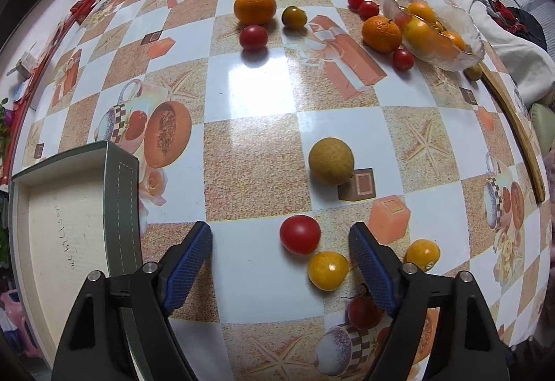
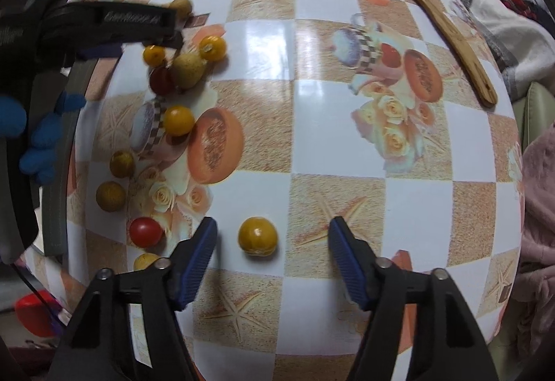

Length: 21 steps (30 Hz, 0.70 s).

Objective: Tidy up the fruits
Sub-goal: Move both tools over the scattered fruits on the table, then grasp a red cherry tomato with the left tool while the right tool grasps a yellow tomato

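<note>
Fruits lie scattered on a checkered tablecloth. My left gripper (image 1: 280,233) is open, with a red cherry tomato (image 1: 300,234) between its fingertips and a yellow tomato (image 1: 327,270) just beside the right finger. A tan round fruit (image 1: 331,161) lies ahead. A glass bowl (image 1: 447,58) at the far right holds orange fruits. My right gripper (image 2: 273,230) is open around a yellow tomato (image 2: 257,236). The left gripper (image 2: 114,23) shows at the upper left of the right wrist view, above a cluster of small fruits.
An open green box (image 1: 119,193) stands at the left. A wooden spatula (image 1: 513,124) lies along the right table edge, also in the right wrist view (image 2: 447,27). Oranges (image 1: 255,8) and tomatoes lie mid-table. Clutter lines the far edge.
</note>
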{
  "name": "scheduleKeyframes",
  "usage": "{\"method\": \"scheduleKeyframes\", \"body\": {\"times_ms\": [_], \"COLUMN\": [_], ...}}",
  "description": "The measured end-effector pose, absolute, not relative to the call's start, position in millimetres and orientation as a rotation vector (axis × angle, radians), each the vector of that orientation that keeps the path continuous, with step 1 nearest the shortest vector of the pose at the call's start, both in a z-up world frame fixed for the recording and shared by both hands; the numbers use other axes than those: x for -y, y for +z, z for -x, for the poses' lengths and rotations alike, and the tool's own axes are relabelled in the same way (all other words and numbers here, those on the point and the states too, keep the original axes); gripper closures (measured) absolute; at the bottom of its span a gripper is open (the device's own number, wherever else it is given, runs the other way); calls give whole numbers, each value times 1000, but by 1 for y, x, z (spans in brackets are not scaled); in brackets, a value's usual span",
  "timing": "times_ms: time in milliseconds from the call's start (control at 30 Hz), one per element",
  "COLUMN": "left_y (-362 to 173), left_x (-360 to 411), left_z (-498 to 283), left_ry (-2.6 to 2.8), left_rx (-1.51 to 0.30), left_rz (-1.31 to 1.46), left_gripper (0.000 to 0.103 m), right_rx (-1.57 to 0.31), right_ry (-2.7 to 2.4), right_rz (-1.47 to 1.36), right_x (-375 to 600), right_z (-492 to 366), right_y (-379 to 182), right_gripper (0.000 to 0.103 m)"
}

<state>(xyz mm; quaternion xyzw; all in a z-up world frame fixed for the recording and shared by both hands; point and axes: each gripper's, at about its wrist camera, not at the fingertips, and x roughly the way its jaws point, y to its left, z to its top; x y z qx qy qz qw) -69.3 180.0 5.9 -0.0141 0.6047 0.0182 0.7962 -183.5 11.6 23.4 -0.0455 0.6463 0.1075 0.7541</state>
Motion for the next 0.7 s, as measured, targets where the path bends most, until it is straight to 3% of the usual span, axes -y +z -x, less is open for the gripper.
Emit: {"method": "scheduleKeyframes", "body": {"times_ms": [133,267,400,467,700], "left_y": [8,12,16,18,22], "left_x": [-178,-176,-177,-176,-178], "left_z": [71,69,66,66,75], "left_ry": [36,30,26,-13,-45], "left_rx": [-1300,-1298,-1301,-1292,-1300], "left_rz": [37,34,48,70,110], "left_gripper": [27,42,57,78,81], "right_rx": [-1394,-1383,-1373,-1377,-1382], "right_ry": [248,246,254,258,266], "right_rz": [159,181,188,169,37], "right_x": [-25,-34,-44,-40,-15], "right_z": [190,193,196,195,181], "right_y": [23,23,24,25,32], "right_gripper": [42,52,79,79,79]}}
